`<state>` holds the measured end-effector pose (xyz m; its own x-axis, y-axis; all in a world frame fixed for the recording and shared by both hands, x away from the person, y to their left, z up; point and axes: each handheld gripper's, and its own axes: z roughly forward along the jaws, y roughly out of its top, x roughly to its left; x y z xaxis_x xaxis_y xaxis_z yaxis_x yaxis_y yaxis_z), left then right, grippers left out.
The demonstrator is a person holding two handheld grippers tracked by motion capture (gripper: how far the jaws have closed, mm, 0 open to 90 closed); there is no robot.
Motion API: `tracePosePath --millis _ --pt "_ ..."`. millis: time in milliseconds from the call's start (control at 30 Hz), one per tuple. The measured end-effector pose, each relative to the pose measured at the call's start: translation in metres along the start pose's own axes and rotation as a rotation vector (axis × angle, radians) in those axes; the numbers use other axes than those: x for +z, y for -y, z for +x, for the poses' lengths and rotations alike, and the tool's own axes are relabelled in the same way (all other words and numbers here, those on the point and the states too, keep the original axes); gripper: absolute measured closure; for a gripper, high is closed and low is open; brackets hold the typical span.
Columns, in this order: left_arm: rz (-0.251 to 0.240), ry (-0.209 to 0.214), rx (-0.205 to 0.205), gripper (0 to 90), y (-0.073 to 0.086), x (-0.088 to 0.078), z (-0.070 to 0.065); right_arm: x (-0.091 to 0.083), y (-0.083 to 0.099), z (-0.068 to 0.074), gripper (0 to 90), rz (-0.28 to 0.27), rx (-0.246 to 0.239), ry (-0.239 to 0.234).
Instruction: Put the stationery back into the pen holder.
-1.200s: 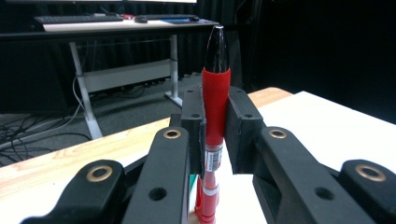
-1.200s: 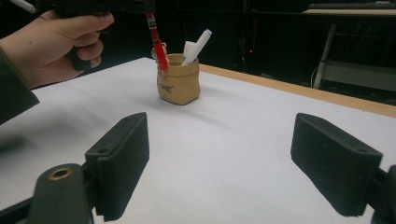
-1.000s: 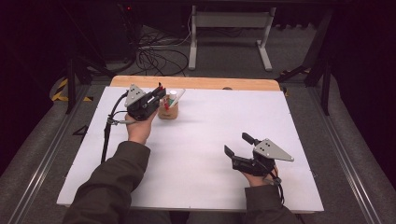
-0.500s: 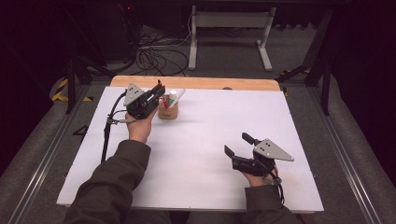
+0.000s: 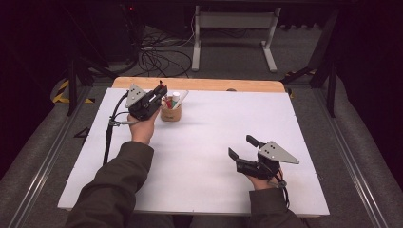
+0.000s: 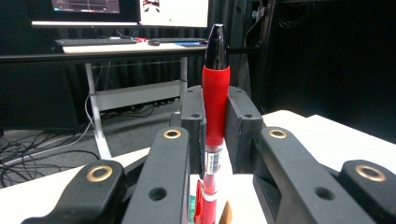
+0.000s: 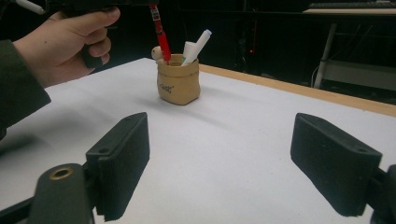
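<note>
- Where the white table runs nearest the person, well short of the cup: right gripper resting low on the surface in the right hand, jaws spread wide with only bare table between them, pointed toward the cup.
- Seen along those jaws in the right gripper view: cup standing upright ahead, well apart from both black pads.
- Farther back, just left of the cup: left hand and dark sleeve reaching up from the near edge, cable trailing down beside the wrist.
- Directly over the cup's left rim: left gripper, jaws clamped tight on a red pen at its red grip, black tip up above the pads.
- Lower end of that pen down inside the cup's mouth, leaning slightly, as the right gripper view shows.
- Also in the cup: a white marker tilted to the right, plus a small pale-topped item too unclear to name.
- Beyond the cup: wooden strip along the table's far edge, then dark floor with loose cables and a white desk frame.
</note>
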<state>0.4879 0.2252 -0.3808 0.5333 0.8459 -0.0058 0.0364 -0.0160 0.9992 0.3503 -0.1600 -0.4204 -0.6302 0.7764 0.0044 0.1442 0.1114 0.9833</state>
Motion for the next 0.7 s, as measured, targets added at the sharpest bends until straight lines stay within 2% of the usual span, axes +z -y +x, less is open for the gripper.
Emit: tracePosePath --millis 533,700 --pt "0.055 -0.010 0.005 79.5 0.014 0.012 0.002 -0.001 0.000 -0.002 20.5 0.001 0.004 0.004" --pt "0.054 -0.010 0.003 79.4 0.016 0.014 0.002 -0.001 0.000 -0.001 20.6 0.001 0.006 0.003"
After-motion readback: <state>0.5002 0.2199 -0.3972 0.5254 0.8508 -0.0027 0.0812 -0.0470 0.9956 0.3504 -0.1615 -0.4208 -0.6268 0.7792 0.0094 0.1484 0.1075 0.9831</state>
